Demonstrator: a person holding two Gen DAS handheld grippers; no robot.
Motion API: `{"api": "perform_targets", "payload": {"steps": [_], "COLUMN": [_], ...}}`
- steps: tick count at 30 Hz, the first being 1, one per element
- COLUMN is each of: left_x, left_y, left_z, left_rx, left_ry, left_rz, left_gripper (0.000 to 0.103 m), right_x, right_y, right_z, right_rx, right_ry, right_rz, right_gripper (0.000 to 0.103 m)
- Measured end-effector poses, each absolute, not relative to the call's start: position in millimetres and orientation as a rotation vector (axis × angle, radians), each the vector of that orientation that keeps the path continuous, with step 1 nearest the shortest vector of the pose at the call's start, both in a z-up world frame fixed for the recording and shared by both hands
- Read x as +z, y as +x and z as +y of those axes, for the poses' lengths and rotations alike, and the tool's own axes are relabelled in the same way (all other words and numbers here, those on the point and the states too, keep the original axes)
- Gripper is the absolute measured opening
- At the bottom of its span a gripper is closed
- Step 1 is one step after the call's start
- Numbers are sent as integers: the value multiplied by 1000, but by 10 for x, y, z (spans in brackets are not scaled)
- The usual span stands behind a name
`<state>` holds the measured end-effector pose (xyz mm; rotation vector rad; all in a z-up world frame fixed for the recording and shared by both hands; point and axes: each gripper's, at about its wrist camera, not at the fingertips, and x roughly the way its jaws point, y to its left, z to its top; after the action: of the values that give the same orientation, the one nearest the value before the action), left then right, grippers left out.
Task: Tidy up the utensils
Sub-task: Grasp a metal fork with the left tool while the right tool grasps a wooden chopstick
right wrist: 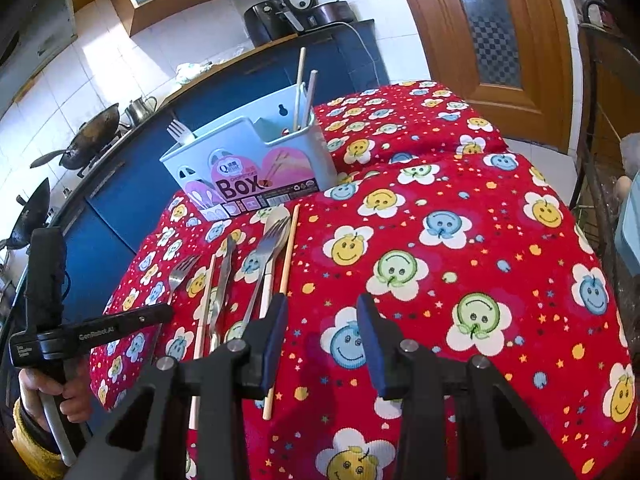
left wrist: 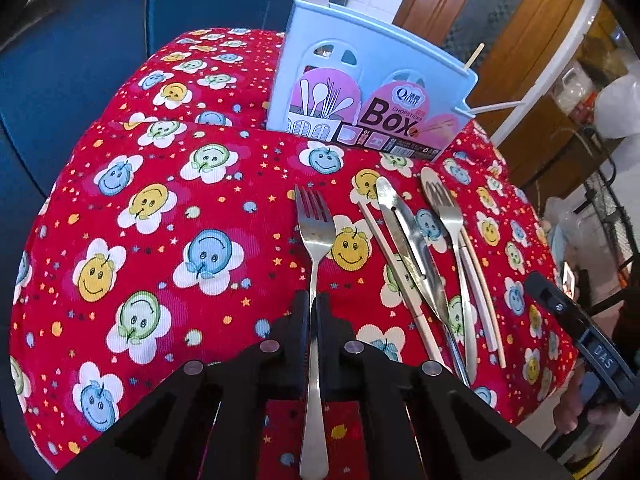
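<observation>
A red smiley-print cloth (right wrist: 460,240) covers the table. Far behind stand blue cabinets (right wrist: 132,196), two woks (right wrist: 86,140) at left, what looks like an air fryer (right wrist: 266,24), and a wooden door (right wrist: 488,28) at right.

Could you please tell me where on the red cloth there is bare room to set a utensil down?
The red cloth lies bare to the right of the right gripper, out to the table's far edge. It is also bare to the left of the fork held by the left gripper. Between that fork and the lone chopstick, below the blue box, it is crowded.
</observation>
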<state>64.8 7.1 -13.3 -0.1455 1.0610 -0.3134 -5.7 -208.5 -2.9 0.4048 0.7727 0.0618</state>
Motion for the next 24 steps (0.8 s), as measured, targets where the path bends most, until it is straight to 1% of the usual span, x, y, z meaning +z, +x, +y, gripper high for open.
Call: {"api": "perform_targets", "payload": {"steps": [9, 18, 20, 22, 24], "left_x": [48, 231, 247, 256, 262], "left_y": [518, 444, 442, 439, 442], "left_z": [202, 280, 300, 319, 333], "left_rx": [-341, -365, -371, -375, -376], "left_ry": [-182, -187, -191, -195, -199], "left_rz": [949, 816, 802, 791, 781], "left_gripper": [3, 3, 3, 3, 3], "right_x": [71, 17, -11, -34, -60], "right_y": [166, 531, 594, 646, 700], "right_z": [-1894, -1805, -1793, -1787, -1776], "right_rx": [112, 152, 157, 154, 154], "right_ry": [302, 227, 214, 198, 182], "right_rz": [858, 1035, 1072, 1105, 1139], "right_gripper": [39, 38, 35, 28, 26]}}
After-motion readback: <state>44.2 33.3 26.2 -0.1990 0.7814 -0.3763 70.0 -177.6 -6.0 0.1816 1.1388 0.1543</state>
